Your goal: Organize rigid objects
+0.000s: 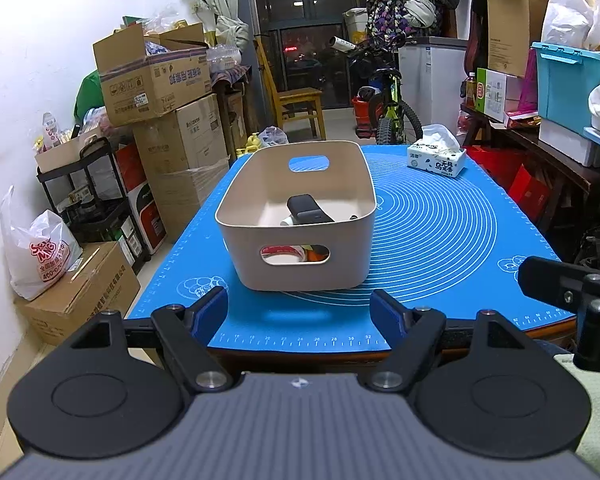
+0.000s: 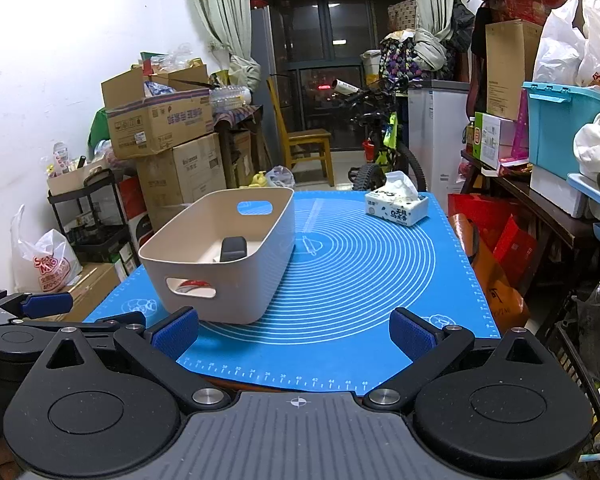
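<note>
Now both grippers, left gripper [image 1: 300, 312] and right gripper [image 2: 296, 336], gape wide, empty, near mat edge. Risk: bin [image 1: 260, 184] already loaded, careless reach nudges it, slides off-centre.

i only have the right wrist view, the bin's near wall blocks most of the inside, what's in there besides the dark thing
Observer: The left wrist view looks in from higher: a white cylindrical item lies against the dark device in the bin.
Operator: anything else through the handle slot
Observer: Yes, a small orange piece shows in the slot, right of the red and white item you see.
Operator: is the left gripper holding anything, i only see one finger
Observer: No. The left gripper is open, nothing between its fingers, short of the bin over the blue mat.
</note>
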Tool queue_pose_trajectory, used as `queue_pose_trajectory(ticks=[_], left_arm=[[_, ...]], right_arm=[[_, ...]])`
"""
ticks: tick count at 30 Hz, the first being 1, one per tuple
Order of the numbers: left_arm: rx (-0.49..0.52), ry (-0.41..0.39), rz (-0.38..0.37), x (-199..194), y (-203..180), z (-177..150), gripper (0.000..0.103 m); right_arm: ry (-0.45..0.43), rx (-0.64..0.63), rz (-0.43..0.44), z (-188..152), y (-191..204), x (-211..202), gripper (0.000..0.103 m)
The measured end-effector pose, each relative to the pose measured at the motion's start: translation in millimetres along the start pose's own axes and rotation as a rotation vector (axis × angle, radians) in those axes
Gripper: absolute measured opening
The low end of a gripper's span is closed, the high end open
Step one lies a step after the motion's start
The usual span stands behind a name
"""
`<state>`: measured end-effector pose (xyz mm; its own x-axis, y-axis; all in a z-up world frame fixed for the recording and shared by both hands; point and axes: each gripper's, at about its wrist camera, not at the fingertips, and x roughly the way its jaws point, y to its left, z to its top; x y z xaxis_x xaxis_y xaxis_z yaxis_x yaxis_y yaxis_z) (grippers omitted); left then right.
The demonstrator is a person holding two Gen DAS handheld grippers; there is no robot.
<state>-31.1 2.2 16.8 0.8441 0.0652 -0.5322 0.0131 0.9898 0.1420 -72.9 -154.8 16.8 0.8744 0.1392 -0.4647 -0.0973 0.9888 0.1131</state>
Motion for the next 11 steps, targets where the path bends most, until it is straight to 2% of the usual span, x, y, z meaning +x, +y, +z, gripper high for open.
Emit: queue_pose_trajectory(ticks=[11], left_arm=[[0.002,-0.003,-0.001,0.6,-0.6,-0.3,0.078]], right_arm=[[0.001,0.001,0.001,-0.4,-1.1,0.6,0.101]])
